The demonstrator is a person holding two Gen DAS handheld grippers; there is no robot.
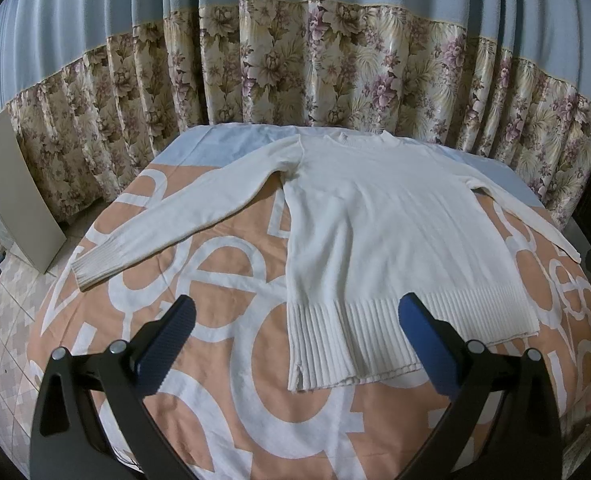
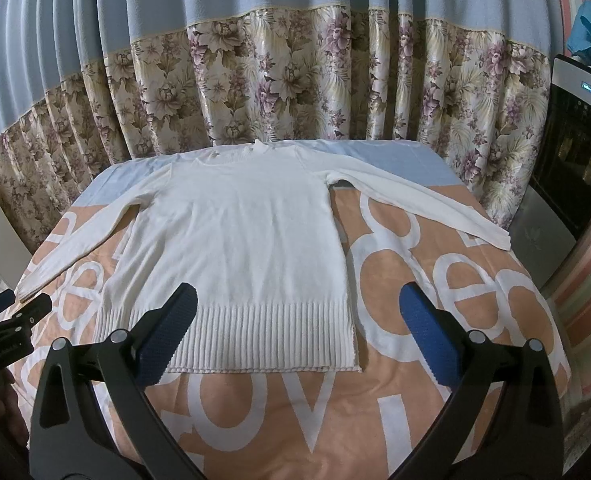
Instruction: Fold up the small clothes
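A white long-sleeved knit sweater [image 1: 375,224] lies flat and spread out on the bed, collar at the far end, ribbed hem nearest me, both sleeves stretched out to the sides. It also shows in the right wrist view [image 2: 247,232]. My left gripper [image 1: 297,312] is open and empty, hovering above the hem's left corner. My right gripper [image 2: 299,308] is open and empty, hovering above the hem's right part. The left gripper shows at the left edge of the right wrist view [image 2: 7,320].
The bed cover [image 1: 231,360] is peach with big white letters and a blue band at the far end. Floral and blue curtains [image 1: 295,60] hang behind. A beige board [image 1: 11,192] leans at the left; a dark appliance [image 2: 571,152] stands at the right.
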